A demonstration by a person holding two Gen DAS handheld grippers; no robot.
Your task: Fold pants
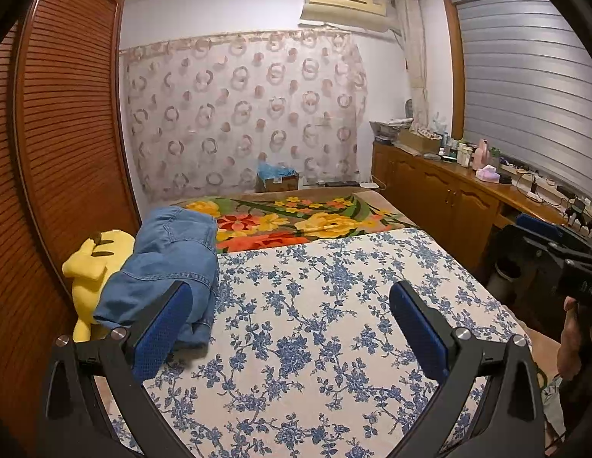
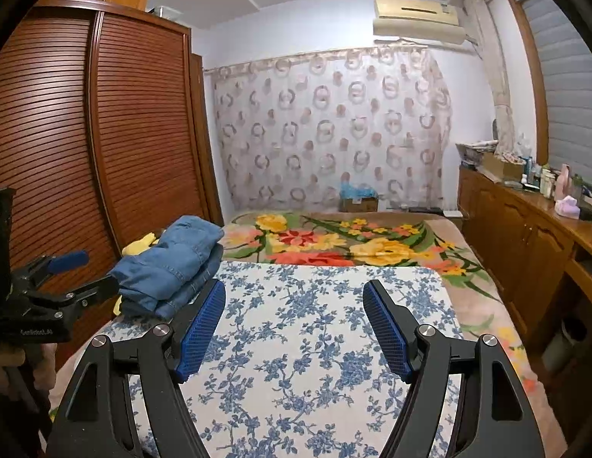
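Denim pants (image 1: pixel 170 263) are lying folded in a thick bundle at the left edge of the bed (image 1: pixel 334 343), and we are judging that the folding itself is already finished. The bundle is resting partly on the blue flowered sheet and partly against a yellow plush toy (image 1: pixel 93 259), just beside the slatted wardrobe door (image 1: pixel 67 133). We are thinking it is placed there on purpose, at the side, so that the middle of the bed is staying free.

We are holding both tools above the sheet and nothing is between their fingers. On the left gripper (image 1: pixel 292 305) the fingers are standing wide apart; its left finger (image 1: pixel 162 328) is appearing in front of the near end of the pants in the left wrist view, but whether it is touching the cloth we cannot tell. From the right wrist view the same tool is showing at the left edge, close to the bundle and with no cloth in it.

On the right gripper (image 2: pixel 294 305) the fingers are also standing apart, a little less wide, and only the flowered sheet is showing between them. Its left finger (image 2: pixel 202 328) is near the corner of the pants, without pressing on them.

Further back the colourful flower blanket (image 2: pixel 334 240) is covering the far part of the bed. We are judging that both hands are free now because the pants need no more holding, and the bundle is keeping its shape alone.
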